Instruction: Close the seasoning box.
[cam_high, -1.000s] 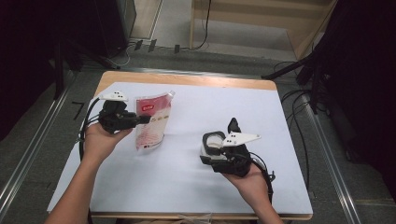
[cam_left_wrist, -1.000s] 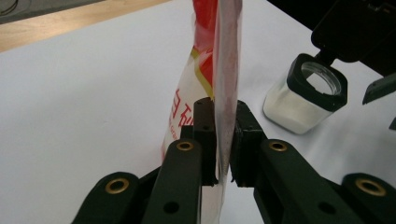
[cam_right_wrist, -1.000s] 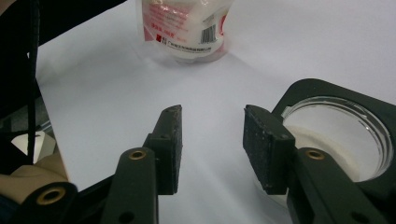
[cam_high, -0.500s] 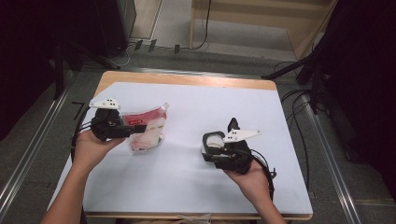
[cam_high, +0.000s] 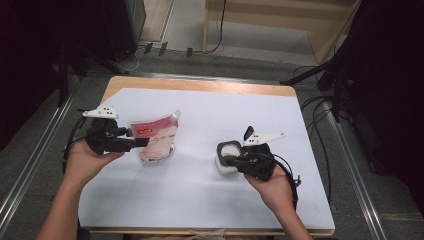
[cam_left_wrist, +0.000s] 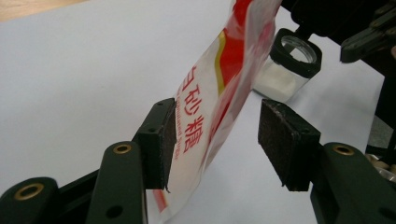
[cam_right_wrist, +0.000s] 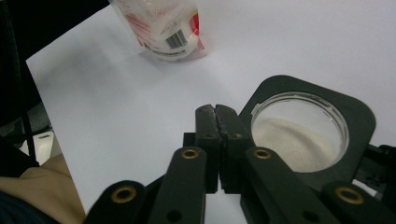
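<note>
The red and white sugar pouch (cam_high: 154, 141) stands on the left part of the white counter (cam_high: 200, 200), leaning, its lower end on the surface and its spout corner up. The left gripper (cam_high: 141, 143) is at its left side, and its jaws have just been opening: in the left gripper view the pouch (cam_left_wrist: 219, 93) hangs between the pads, one pad (cam_left_wrist: 163, 135) right against its printed face, the other (cam_left_wrist: 285, 140) well clear of it, so nothing is clamped. To the right, well apart from the pouch, a jar (cam_high: 228, 157) with a black collar, partly filled with white granules, lies at the right gripper (cam_high: 226, 160). In the right gripper view that gripper's (cam_right_wrist: 216, 112) jaws are pressed together with nothing between them, just beside the jar's open mouth (cam_right_wrist: 299, 133), and the pouch (cam_right_wrist: 163, 28) lies further off.
</note>
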